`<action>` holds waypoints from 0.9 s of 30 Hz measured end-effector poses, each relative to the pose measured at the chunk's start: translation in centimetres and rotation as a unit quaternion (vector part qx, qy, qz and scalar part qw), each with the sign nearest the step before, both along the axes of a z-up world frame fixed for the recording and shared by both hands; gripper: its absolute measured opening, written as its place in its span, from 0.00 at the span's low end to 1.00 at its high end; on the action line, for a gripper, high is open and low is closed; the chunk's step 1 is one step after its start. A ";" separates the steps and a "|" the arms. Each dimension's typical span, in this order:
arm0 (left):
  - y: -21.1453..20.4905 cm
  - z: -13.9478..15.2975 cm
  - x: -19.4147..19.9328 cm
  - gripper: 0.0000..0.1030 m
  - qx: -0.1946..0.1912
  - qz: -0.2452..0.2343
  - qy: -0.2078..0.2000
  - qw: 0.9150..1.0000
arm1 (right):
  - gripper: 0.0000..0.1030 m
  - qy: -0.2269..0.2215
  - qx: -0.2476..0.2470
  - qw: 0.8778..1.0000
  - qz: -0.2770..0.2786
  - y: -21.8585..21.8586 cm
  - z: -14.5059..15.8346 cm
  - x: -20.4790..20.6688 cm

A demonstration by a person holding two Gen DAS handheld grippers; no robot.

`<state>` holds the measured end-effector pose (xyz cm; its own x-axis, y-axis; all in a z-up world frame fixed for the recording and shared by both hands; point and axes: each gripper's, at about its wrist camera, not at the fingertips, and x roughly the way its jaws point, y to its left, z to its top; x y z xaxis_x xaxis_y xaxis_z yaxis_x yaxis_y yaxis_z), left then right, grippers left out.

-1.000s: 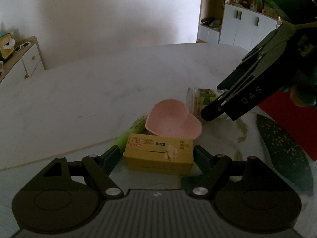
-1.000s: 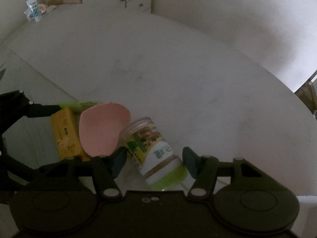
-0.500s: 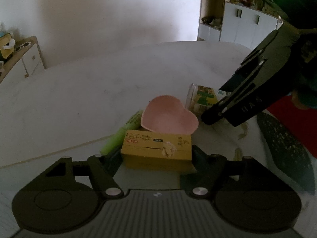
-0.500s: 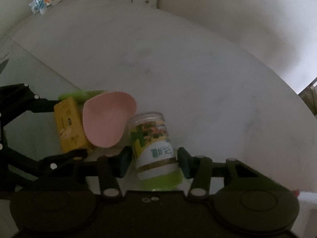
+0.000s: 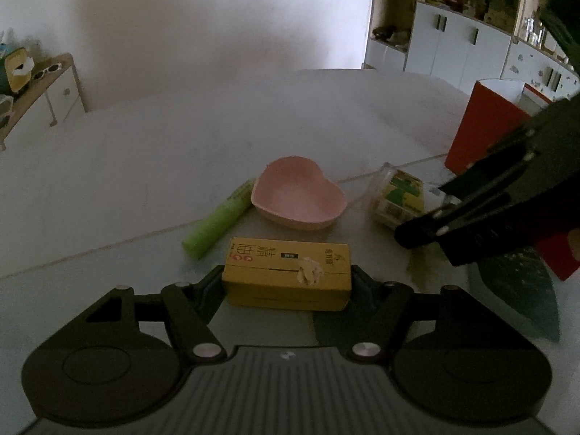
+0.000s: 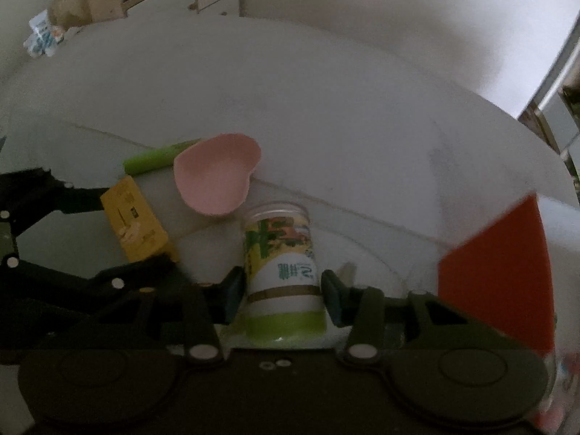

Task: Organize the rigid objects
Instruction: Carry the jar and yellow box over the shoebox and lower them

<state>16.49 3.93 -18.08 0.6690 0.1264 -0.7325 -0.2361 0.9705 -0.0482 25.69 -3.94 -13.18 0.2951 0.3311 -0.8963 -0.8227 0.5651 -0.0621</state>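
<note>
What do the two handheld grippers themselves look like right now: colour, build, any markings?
Both are matte black. The left gripper has a ribbed grey housing, two round side discs, silver pivot screws and dark teal finger pads. The right gripper is built the same, with silver screws and teal pads. No cables or sleeves show.

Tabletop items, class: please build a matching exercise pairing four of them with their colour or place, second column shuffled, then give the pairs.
Things:
1. box
2. heart-shaped dish
3. tube
4. jar

Descriptions:
A. pink, sitting open side up
B. between the fingers of the right hand-held gripper
C. yellow, between the fingers of the left hand-held gripper
D. green, lying flat beside the dish

Pairs: 1-C, 2-A, 3-D, 4-B
</note>
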 end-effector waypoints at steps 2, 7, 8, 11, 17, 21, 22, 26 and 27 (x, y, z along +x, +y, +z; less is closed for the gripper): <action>-0.1 0.2 -0.4 0.69 -0.004 0.003 0.001 1.000 | 0.44 0.000 0.007 1.000 -0.013 -0.6 0.4 -0.7; -0.6 1.5 -1.1 0.69 -0.011 0.005 -0.002 1.000 | 0.44 0.002 0.028 0.999 -0.037 -2.5 2.1 -2.3; -0.9 1.8 -1.2 0.69 -0.012 0.005 -0.003 1.000 | 0.44 0.002 0.032 0.999 -0.040 -2.9 2.6 -2.6; -1.5 3.1 -1.6 0.69 -0.016 0.001 -0.010 1.000 | 0.44 0.000 0.043 0.998 -0.051 -4.0 4.0 -3.4; -3.6 6.5 -2.1 0.69 -0.013 -0.015 -0.031 0.999 | 0.44 -0.007 0.059 0.995 -0.074 -6.6 7.0 -4.6; -5.0 8.9 -2.2 0.69 -0.012 -0.030 -0.047 0.998 | 0.44 -0.017 0.074 0.993 -0.095 -8.7 8.7 -4.9; -5.4 9.4 -2.1 0.69 -0.011 -0.034 -0.050 0.998 | 0.44 -0.017 0.079 0.992 -0.097 -9.2 9.1 -4.9; -7.0 11.1 -2.0 0.69 -0.017 -0.051 -0.058 0.997 | 0.44 -0.025 0.095 0.989 -0.109 -11.6 10.3 -4.6; -7.5 11.5 -1.9 0.69 -0.018 -0.055 -0.060 0.997 | 0.44 -0.026 0.099 0.988 -0.113 -12.0 10.5 -4.6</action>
